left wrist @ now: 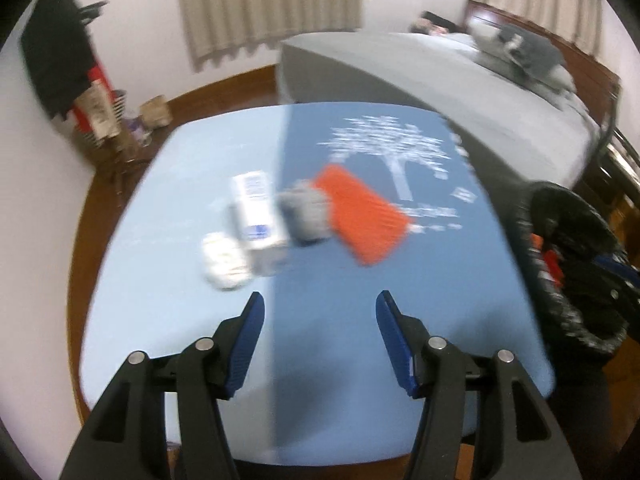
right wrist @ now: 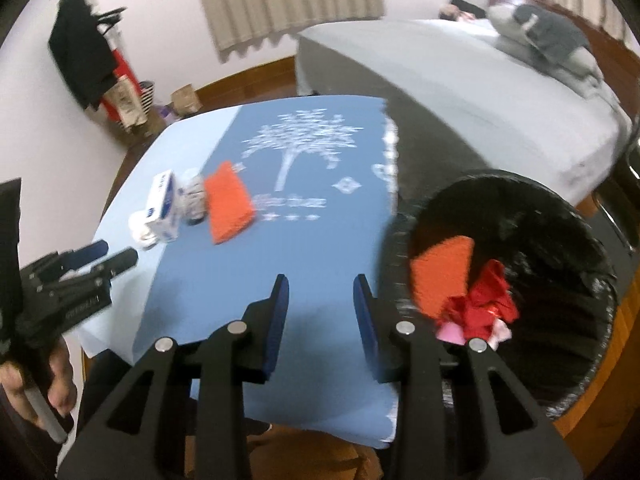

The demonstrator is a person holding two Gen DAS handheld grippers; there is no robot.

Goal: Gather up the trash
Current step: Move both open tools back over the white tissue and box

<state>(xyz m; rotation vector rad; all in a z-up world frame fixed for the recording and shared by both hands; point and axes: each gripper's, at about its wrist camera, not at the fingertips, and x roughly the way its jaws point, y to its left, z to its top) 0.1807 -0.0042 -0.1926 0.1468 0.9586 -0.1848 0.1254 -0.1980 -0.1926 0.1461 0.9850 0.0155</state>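
Blue cloth covers the worktop (left wrist: 180, 320) beside a grey bed (left wrist: 460, 92). On the cloth, an orange packet (left wrist: 362, 218) lies with a crumpled grey wad (left wrist: 305, 216), a white box (left wrist: 258, 216) and a small white tub (left wrist: 224, 260) in a row on its left. Right of the packet, off the worktop's edge, the black bin (right wrist: 576, 260) holds orange and red scraps. The left gripper (left wrist: 320, 336) and right gripper (right wrist: 321, 316) hover with fingers spread, holding nothing.

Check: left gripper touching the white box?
Apart. Left wrist view shows bare tablecloth between the open left gripper and the white box.
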